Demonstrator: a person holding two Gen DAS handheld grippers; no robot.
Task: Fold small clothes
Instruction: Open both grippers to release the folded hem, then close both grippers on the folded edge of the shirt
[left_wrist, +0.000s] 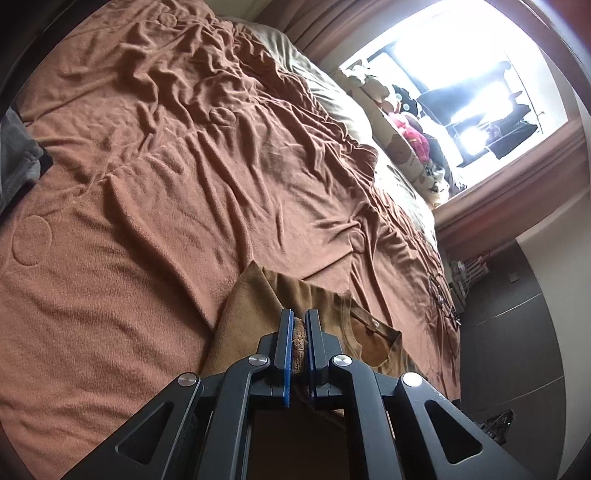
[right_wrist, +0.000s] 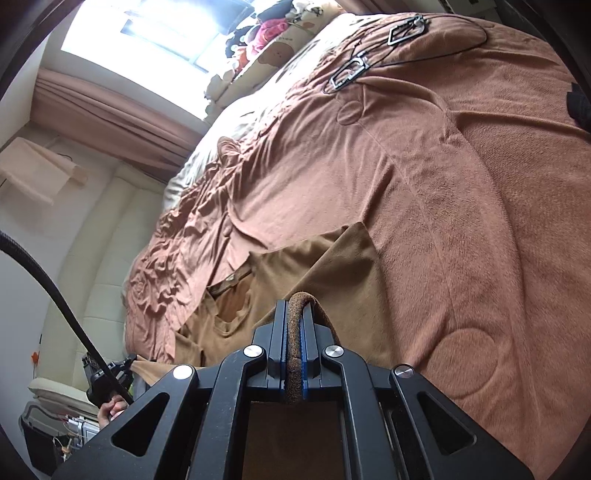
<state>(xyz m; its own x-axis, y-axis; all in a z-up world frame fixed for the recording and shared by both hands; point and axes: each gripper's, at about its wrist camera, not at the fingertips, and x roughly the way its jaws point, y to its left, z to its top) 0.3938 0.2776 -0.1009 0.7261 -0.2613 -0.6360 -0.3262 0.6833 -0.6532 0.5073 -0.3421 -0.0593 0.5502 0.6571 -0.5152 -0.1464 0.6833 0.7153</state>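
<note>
Ribbed tan shirt (left_wrist: 258, 306) hem on fleecy blanket (left_wrist: 147, 184)

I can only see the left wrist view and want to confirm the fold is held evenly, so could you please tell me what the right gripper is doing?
Observer: The right gripper is shut on a rolled edge of the brown garment.
Operator: Thank you; is my own gripper visible from that side?
Observer: Yes, the left gripper shows at the lower left, with a hand under it.
Operator: Is anything lying on the bed beyond the garment?
Observer: Two black hangers rest on the blanket near its far edge.
</note>
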